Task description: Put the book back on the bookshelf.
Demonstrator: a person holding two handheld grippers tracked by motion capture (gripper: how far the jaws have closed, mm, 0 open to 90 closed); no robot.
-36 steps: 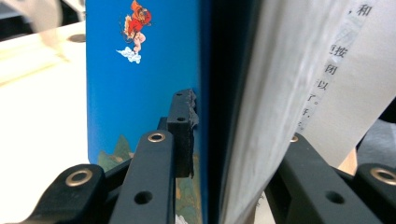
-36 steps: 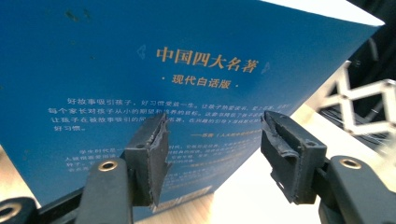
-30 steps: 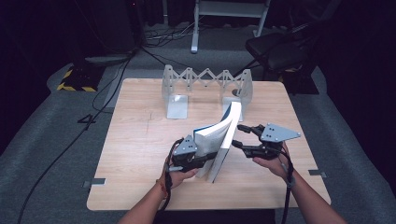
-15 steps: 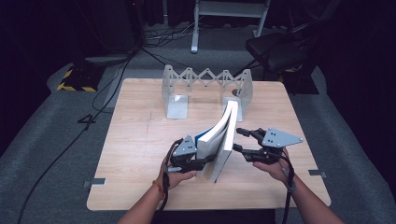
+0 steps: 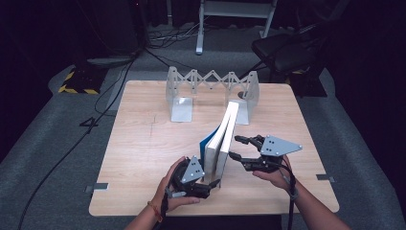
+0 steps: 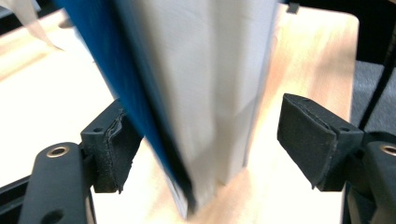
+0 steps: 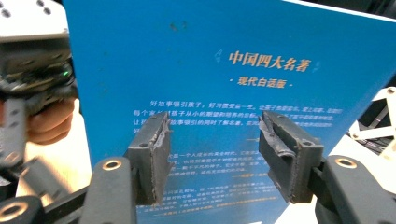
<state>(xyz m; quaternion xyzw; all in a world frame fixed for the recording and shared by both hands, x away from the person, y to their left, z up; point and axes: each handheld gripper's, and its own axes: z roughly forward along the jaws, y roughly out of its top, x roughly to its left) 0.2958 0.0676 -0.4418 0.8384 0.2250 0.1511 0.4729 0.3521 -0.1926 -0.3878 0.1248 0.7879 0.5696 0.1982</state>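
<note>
A blue book stands on its edge between the two tongs.

The book (image 5: 224,139) stands near the middle of the tabletop (image 5: 143,143), leaning left. The left tongs (image 5: 207,186) have just been opening; their jaws stand wide around its near end, the right pad apart. The right tongs (image 5: 235,147) stay half open, just beside its right cover, holding nothing.
</note>
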